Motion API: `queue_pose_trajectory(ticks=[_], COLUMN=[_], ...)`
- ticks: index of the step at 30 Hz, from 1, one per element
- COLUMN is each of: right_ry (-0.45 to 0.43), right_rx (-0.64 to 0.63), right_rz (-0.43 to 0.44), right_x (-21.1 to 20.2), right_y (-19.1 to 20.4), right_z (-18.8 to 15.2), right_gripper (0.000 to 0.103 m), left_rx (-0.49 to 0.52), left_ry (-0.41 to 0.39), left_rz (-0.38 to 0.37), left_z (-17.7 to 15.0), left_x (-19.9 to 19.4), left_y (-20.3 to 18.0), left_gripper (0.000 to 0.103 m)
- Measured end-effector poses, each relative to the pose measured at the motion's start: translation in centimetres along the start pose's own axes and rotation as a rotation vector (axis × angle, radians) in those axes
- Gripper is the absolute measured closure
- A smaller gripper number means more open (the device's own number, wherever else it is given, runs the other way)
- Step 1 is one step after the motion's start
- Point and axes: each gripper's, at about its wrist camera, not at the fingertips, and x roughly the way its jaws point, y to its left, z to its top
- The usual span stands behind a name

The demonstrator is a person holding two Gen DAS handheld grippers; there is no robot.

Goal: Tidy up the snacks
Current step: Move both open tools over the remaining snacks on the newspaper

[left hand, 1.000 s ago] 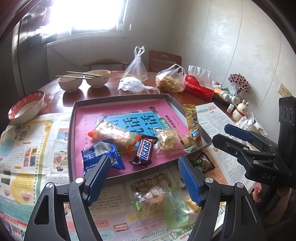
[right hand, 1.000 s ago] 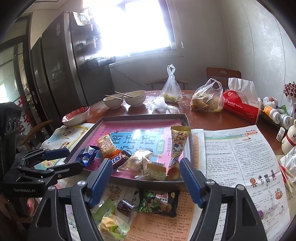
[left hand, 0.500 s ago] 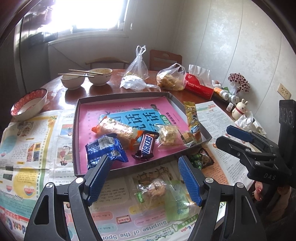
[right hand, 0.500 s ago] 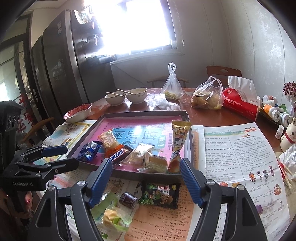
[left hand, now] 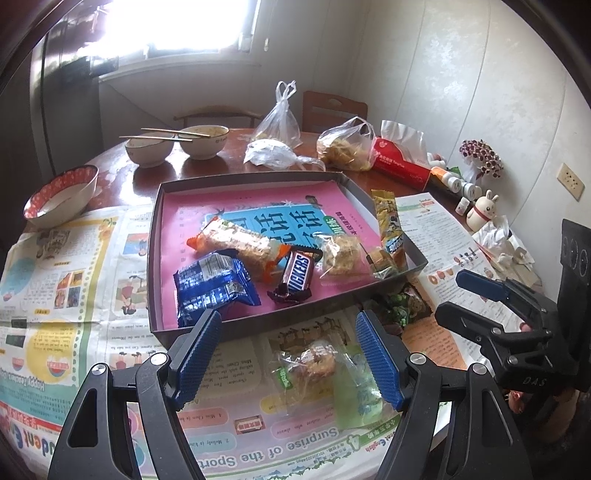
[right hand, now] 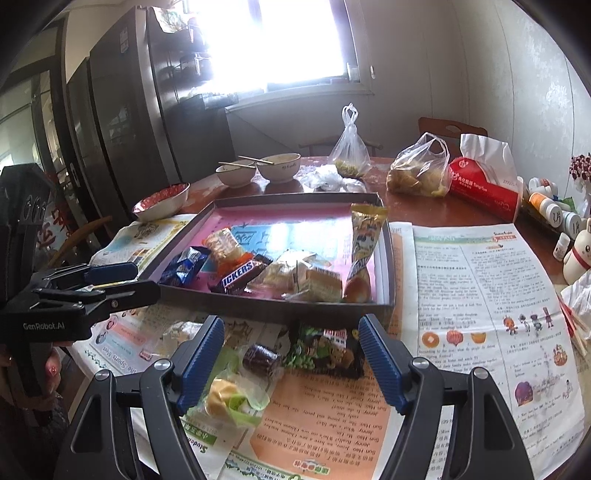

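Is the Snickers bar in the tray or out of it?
In. The Snickers bar lies on the pink liner inside the tray, among other snacks.

Your window (left hand: pixel 177 26) blows out white; daylight backlights the table (left hand: pixel 221 166); fisheye bends and darkens your edges.

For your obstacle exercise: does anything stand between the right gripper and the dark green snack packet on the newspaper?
Nothing visible: the right gripper is open above the dark green snack packet, with only air between.
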Motion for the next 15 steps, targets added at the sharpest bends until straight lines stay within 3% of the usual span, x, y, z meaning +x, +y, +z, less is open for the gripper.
queue_pose_trajectory(ticks=[15], right_ry=[0.064], right_rx=[-0.001], right_rz=[0.020], right_x=[1.1], right_y=[0.9], right_z=[-1.1], right_gripper=[0.028], left_rx=[0.019], left_ry=[0.041], left_rz=[0.012], left_z=[-0.7], left_x=[0.9], left_y=[-0.2], left_gripper=[0.026])
